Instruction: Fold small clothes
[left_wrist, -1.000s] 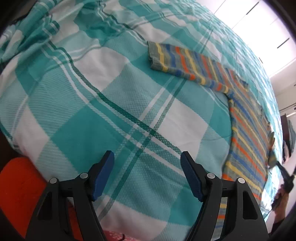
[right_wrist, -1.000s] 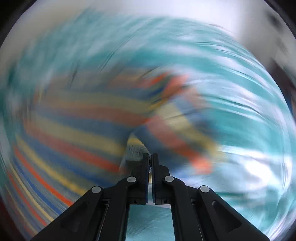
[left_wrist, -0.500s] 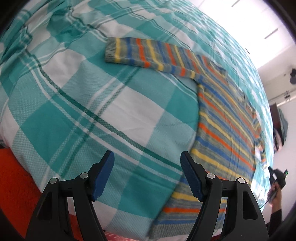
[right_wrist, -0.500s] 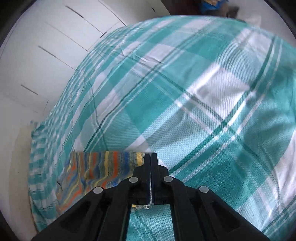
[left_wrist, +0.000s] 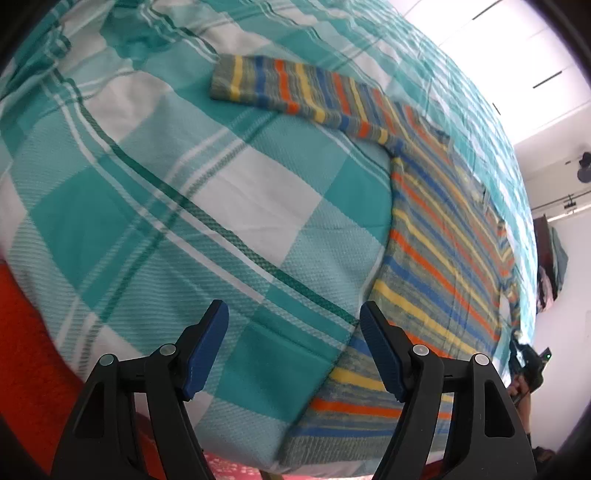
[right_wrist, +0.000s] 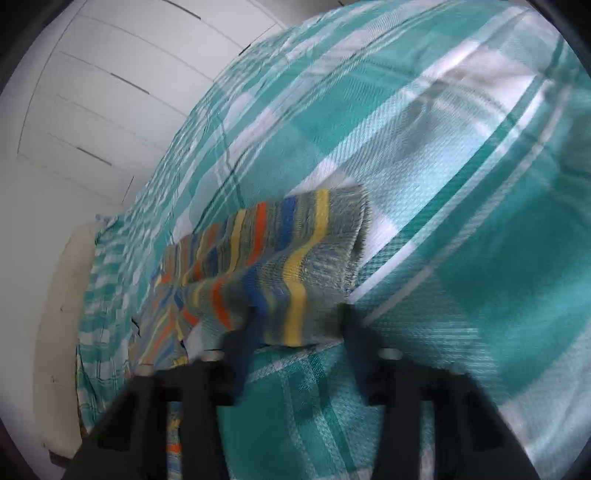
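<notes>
A striped knit sweater (left_wrist: 443, 266) lies flat on a teal plaid bedspread (left_wrist: 166, 206), with one sleeve (left_wrist: 295, 88) stretched out to the left. My left gripper (left_wrist: 293, 310) hovers open over the bed's near edge, empty, its right finger over the sweater's hem. In the right wrist view my right gripper (right_wrist: 297, 328) is blurred and its jaws are opening. They stand well apart, and the other sleeve's cuff (right_wrist: 314, 240) lies loose between and just beyond the fingers. The sweater's body (right_wrist: 162, 332) trails off to the left.
Orange fabric (left_wrist: 26, 350) sits below the bed's near edge. White wardrobe doors (right_wrist: 92, 92) stand beyond the bed, with a cream pillow (right_wrist: 62, 314) at the left. A hand holding a dark device (left_wrist: 528, 365) shows at the bed's right edge.
The left gripper has shifted toward the sweater, whose body and hem now fill the right of its view. The right gripper, earlier shut on the sleeve, now has its jaws apart.
</notes>
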